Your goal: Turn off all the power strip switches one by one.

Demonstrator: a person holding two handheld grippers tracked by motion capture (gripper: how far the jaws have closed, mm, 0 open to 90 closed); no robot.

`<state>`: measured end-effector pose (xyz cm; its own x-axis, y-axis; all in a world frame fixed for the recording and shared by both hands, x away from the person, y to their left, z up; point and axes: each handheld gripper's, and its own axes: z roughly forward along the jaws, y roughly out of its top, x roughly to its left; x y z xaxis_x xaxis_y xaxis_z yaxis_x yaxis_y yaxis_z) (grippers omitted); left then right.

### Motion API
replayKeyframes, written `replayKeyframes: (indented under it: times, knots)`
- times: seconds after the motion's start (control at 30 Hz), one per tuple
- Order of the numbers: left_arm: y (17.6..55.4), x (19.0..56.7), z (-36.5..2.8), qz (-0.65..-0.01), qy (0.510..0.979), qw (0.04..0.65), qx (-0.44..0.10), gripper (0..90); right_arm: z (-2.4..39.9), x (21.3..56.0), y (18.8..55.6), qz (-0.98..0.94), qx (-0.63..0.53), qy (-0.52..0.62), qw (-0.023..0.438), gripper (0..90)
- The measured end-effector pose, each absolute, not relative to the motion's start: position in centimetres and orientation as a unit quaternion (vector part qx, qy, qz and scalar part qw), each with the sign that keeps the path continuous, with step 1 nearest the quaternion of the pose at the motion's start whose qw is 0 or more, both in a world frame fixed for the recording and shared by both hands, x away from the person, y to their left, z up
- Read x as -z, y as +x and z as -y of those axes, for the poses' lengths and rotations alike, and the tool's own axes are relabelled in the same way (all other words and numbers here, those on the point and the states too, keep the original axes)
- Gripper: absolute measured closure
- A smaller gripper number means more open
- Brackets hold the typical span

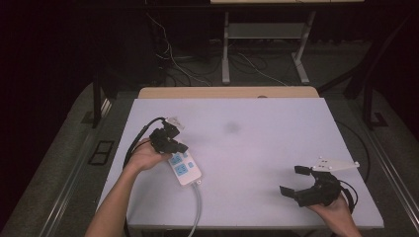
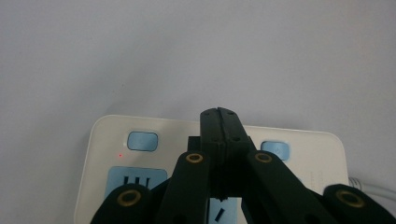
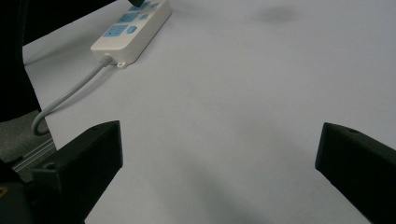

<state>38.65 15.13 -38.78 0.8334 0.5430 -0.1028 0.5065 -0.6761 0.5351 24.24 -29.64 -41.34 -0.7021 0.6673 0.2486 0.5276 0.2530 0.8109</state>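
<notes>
- Holding my right gripper (image 1: 292,180) nearest me, well right of the power strip (image 1: 184,169), jaws wide apart and empty.
- My left gripper (image 1: 177,146) hovers over the strip's far end, jaws pressed together, gripping nothing.
- Strip lies on the white table (image 1: 267,138).

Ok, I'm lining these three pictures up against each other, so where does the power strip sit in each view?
High view: the power strip lies left of centre on the table, under the left gripper.
Left gripper view: it spans the bottom, behind the shut jaws.
Right gripper view: it sits at the top left.
Shared landmark: its grey cable, leaving one end of the strip in all three views.
</notes>
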Motion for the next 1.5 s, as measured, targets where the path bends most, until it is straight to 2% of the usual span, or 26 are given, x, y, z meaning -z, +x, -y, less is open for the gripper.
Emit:
replayKeyframes:
  times: [0.73,1.27,1.5]
  knots:
    - [38.8,40.2,-15.2,-0.297,0.912,0.283,-0.019,89.5,29.6,41.4,24.3,-0.792,-0.475,0.377,0.072,0.5]
    - [38.5,40.4,-15.0,-0.308,0.908,0.283,-0.029,90.0,29.5,41.4,24.2,-0.793,-0.475,0.375,0.074,0.5]
    - [38.7,40.7,-15.7,-0.327,0.894,0.306,-0.009,90.0,29.4,41.3,24.1,-0.794,-0.474,0.373,0.076,0.5]
